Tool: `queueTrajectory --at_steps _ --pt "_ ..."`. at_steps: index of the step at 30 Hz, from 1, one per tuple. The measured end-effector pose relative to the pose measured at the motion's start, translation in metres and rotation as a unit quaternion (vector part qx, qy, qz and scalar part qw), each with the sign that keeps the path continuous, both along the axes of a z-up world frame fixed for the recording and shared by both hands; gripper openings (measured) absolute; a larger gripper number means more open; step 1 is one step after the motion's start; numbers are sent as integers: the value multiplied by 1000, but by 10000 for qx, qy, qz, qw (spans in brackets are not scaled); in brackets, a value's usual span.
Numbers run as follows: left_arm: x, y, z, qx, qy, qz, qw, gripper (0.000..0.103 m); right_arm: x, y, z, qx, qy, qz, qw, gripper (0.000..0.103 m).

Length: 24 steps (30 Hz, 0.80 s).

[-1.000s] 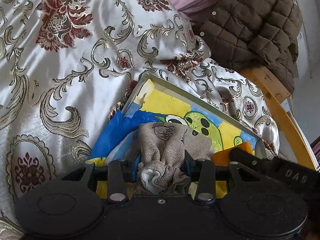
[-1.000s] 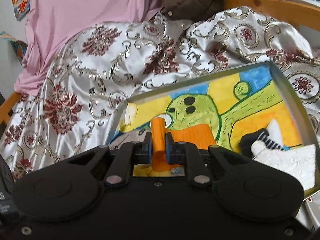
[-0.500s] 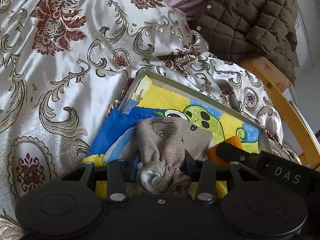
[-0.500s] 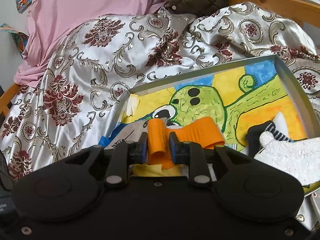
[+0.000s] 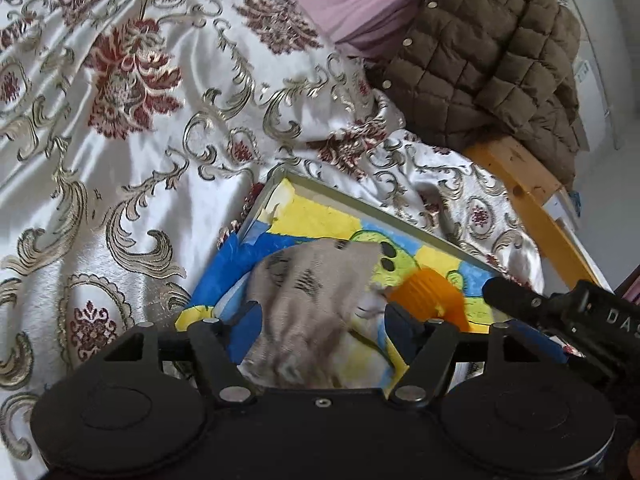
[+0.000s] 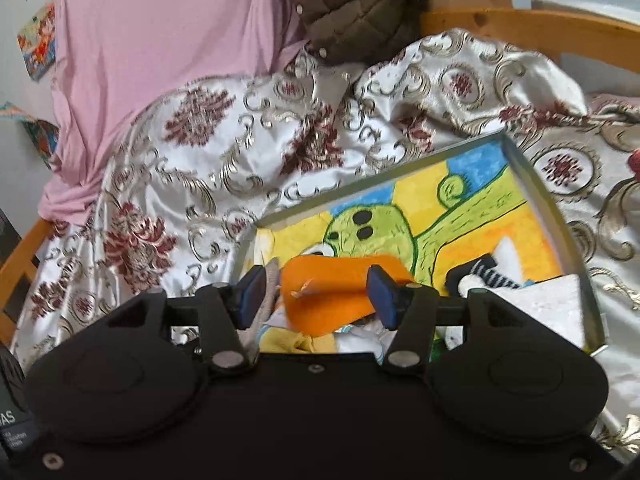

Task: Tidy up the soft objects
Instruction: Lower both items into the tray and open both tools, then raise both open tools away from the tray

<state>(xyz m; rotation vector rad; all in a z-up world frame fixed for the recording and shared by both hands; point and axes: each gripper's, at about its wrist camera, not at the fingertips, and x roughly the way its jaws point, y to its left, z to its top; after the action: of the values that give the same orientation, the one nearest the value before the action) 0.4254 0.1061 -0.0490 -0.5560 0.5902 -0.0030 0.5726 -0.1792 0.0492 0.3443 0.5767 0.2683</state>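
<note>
A metal tray [image 5: 360, 204] lined with a yellow, blue and green cartoon drawing lies on the bed. My left gripper [image 5: 324, 314] hangs over its near end, jaws opening. The beige burlap cloth [image 5: 312, 280] lies blurred and loose between them, touching neither pad. My right gripper [image 6: 316, 286] is also opening. The orange cloth [image 6: 336, 284] sags between its blue pads [image 6: 380, 292], free of both. In the left wrist view the orange cloth [image 5: 432, 292] lies just right of the burlap. A black-and-white striped sock [image 6: 484, 276] and a white fluffy piece [image 6: 548, 304] lie in the tray [image 6: 532, 184].
A white satin bedspread [image 5: 140, 140] with red and gold flowers surrounds the tray. A brown quilted jacket [image 5: 480, 60] and pink fabric [image 6: 160, 40] are heaped behind. The wooden bed frame [image 5: 532, 200] runs along the right. The right tool's black body [image 5: 568, 312] is close beside my left gripper.
Both grippers have let go: the left jaws spread off the burlap cloth and the right jaws off the orange cloth. Both tools drew back and up from the tray.
</note>
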Motion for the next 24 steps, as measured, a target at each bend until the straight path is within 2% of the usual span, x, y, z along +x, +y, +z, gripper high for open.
queueTrajectory --at_steps 2,10,13,15,19,24 --pt "-8 -5 8 151 -119 -26 9998 73 -8 -8 7 51 -78 -22 10000 52" --pt "-49 -28 45 576 -638 -124 9962 80 -60 -41 41 34 -749 -19 9972 83" --pt "-68 -36 59 731 -861 -129 9935 88 -85 -57 51 106 -998 -68 9949 93" --pt "-84 -40 66 827 -1064 -46 9909 97 -102 -67 56 106 -1155 -108 9932 96" --pt "-114 -46 76 1068 -1310 25 9856 100 -136 -84 60 147 -1378 -215 9901 102" --pt "-144 -48 90 1027 -1494 100 9834 102 -177 -105 59 254 -1495 -324 9879 102"
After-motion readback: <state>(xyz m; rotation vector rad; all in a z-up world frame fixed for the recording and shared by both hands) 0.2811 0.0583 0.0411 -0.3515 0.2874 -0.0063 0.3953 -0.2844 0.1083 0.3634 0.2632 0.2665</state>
